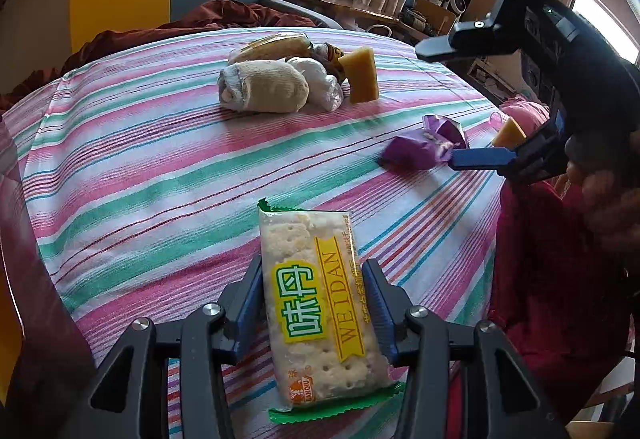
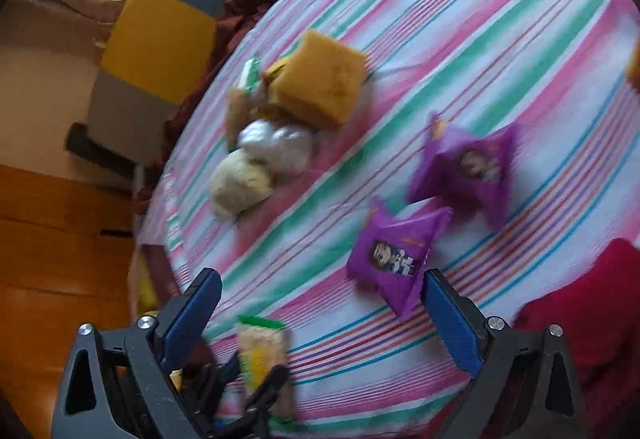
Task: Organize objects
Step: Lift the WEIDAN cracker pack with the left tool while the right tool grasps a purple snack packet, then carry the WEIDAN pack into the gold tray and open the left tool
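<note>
The bed (image 1: pixel 168 143), under its pink, green and white striped sheet, carries everything. Far across it lies a heap: a rolled sock (image 1: pixel 262 87), a white crumpled bag (image 1: pixel 320 79) and a yellow sponge (image 1: pixel 360 75) leaning on the pile. Nearer the right side lie two purple snack packets; the closer purple packet (image 2: pixel 394 259) sits just ahead of the right hand-held gripper (image 2: pixel 320 303), a little toward its right finger, lying slantwise with one corner reaching down beside that finger. The farther purple packet (image 2: pixel 468 169) is just beyond it. The right hand is plainly the nearer to both. Its jaws stand wide apart with nothing between them. The left hand-held gripper (image 1: pixel 316 295) is clamped on a cracker pack (image 1: pixel 320 303), whose long axis runs straight out along the fingers, the blue pads pressing its long sides. I judge the purple packet to be the next pick.
</note>
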The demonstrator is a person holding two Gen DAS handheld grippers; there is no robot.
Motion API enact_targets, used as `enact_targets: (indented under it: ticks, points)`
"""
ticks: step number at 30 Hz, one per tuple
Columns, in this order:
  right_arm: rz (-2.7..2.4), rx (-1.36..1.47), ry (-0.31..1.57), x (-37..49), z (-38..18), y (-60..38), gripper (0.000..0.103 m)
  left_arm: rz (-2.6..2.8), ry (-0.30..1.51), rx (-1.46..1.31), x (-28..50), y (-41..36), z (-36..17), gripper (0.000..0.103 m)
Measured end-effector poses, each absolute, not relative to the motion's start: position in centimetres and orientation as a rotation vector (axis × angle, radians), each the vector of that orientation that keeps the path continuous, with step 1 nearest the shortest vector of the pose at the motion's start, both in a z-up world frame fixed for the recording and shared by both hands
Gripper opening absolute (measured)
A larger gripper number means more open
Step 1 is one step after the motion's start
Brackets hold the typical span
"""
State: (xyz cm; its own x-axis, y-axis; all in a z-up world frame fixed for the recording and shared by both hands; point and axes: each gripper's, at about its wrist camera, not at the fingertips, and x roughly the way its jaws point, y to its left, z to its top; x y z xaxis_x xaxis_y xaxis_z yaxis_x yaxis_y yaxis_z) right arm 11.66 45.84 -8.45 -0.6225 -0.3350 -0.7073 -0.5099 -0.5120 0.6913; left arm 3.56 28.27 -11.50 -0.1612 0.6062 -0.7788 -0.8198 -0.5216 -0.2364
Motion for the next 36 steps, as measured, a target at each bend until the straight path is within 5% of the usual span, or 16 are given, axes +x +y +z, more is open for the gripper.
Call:
enact_targets:
  ticks: [6,19,23,24,25,26,36]
  points:
    - [2.342,-1.35,1.403,11.2,-7.7,44.9,0.099,1.838,0.283,-1.08,3.5,28.1,-11.6,0.048]
    - [2.347,-1.516,0.763,9.3,-7.2,43.6,0.095,1.835,0.273,-1.079,3.4,28.0,-11.6,0.048]
    - [2.323,-1.591,0.649,7.7,-8.7,43.7,0.082,1.836,0.274,-1.076,3.4,28.0,-11.6,0.048]
    - [2.31,-1.619,0.605,7.3,-9.4,43.7,0.071,1.837,0.274,-1.076,3.4,28.0,-11.6,0.048]
    - [2.29,-1.645,0.567,7.0,-10.1,43.7,0.045,1.837,0.274,-1.076,3.4,28.0,-11.6,0.048]
    - [2.27,-1.657,0.519,6.9,-10.7,43.6,0.041,1.838,0.273,-1.075,3.4,28.0,-11.6,0.048]
    - [2.3,-1.654,0.483,6.9,-10.6,44.4,0.038,1.849,0.284,-1.059,3.7,28.0,-11.6,0.048]
